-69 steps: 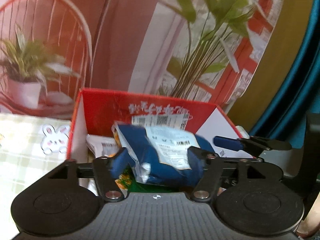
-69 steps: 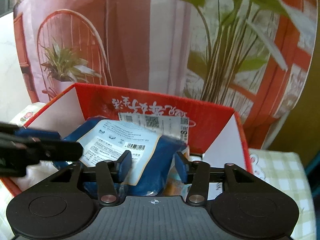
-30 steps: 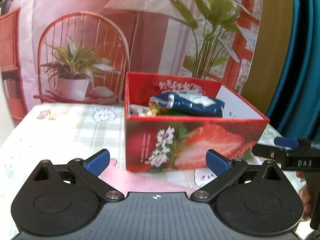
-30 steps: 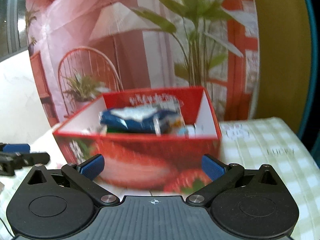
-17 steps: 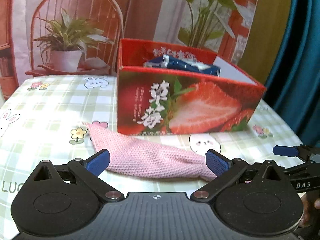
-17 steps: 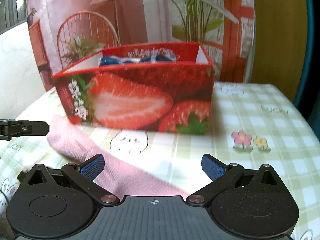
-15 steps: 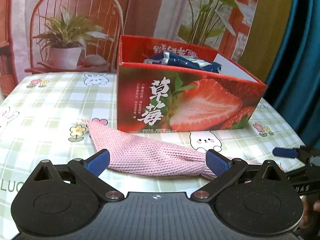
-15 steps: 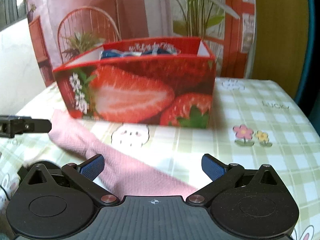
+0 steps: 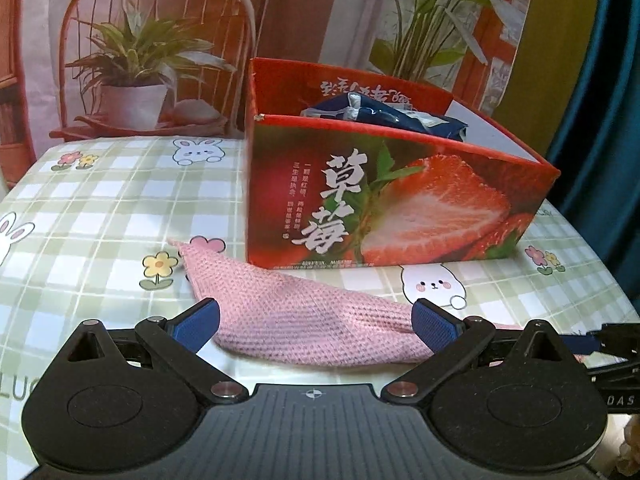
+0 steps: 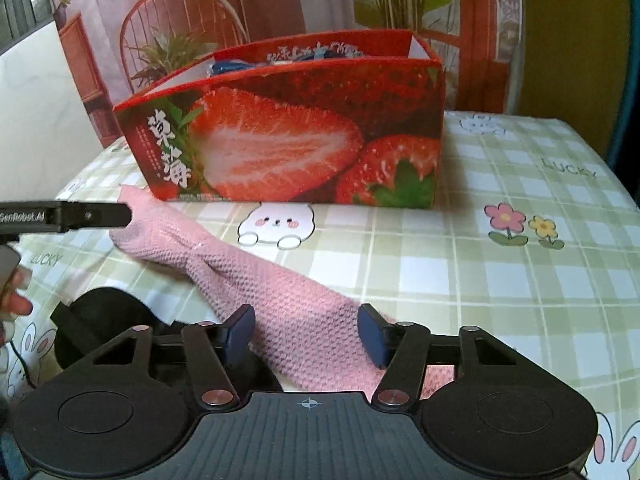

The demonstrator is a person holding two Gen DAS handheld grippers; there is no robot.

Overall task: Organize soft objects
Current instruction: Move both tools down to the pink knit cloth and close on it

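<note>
A long pink knitted cloth (image 9: 304,320) lies on the checked tablecloth in front of a red strawberry-print box (image 9: 400,208). My left gripper (image 9: 316,326) hangs open and wide over the cloth's left part, pads clear of it. My right gripper (image 10: 306,334) stands over the cloth's (image 10: 288,300) right end. Its jaws are closing with the cloth between them, and I see no firm pinch. A blue packet (image 9: 384,114) rests inside the box (image 10: 280,132). One finger of the left gripper (image 10: 92,214) reaches in from the left in the right wrist view.
The green checked tablecloth (image 10: 520,280) with rabbits and flowers stretches right of the box. A printed backdrop of a chair and plants (image 9: 140,60) stands behind. A blue curtain (image 9: 600,120) hangs at the right. A person's fingers (image 10: 16,296) show at the left edge.
Both grippers let go of the blue packet in the box, drew back and came down to the pink cloth. The right jaws have narrowed around the cloth; the left jaws stay wide.
</note>
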